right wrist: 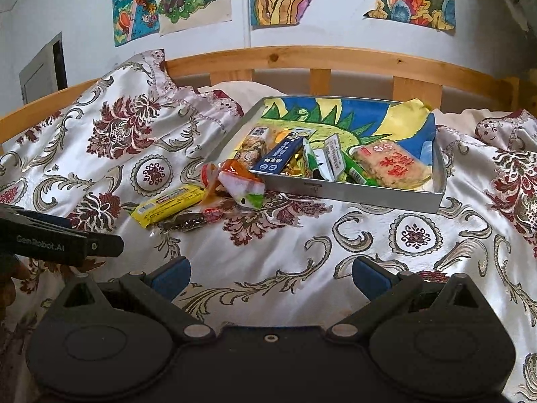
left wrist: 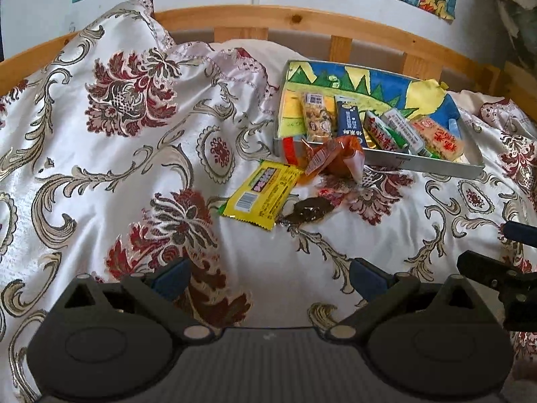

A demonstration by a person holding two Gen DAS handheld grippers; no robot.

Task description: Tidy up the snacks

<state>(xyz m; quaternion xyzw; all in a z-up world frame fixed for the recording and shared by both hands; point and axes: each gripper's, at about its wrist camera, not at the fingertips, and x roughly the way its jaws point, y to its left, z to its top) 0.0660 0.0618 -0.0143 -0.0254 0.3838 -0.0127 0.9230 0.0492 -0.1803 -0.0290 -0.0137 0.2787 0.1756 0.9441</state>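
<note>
Open bedspread (left wrist: 275,245) lies between each wide-spread tool and the loose snacks. A yellow packet (left wrist: 263,194), a dark wrapper (left wrist: 307,211) and an orange pack (left wrist: 339,159) crowd the tray's (left wrist: 436,168) near-left corner, blocking entry there. The tray's raised near wall bars a low approach; behind it stands the wooden bed rail (left wrist: 302,20)

We read one clear mark: "GenRobot.AI" in pale letters on the side of the left gripper (right wrist: 97,245), at nine o'clock in the right wrist view. In the tray (right wrist: 349,191), at one o'clock, the pale rice-cake packet (right wrist: 389,164) bears large red Chinese characters and the dark blue box (right wrist: 278,158) white ones; we cannot make them out. The yellow packet (left wrist: 265,191) carries a barcode; its print is illegible.
</note>
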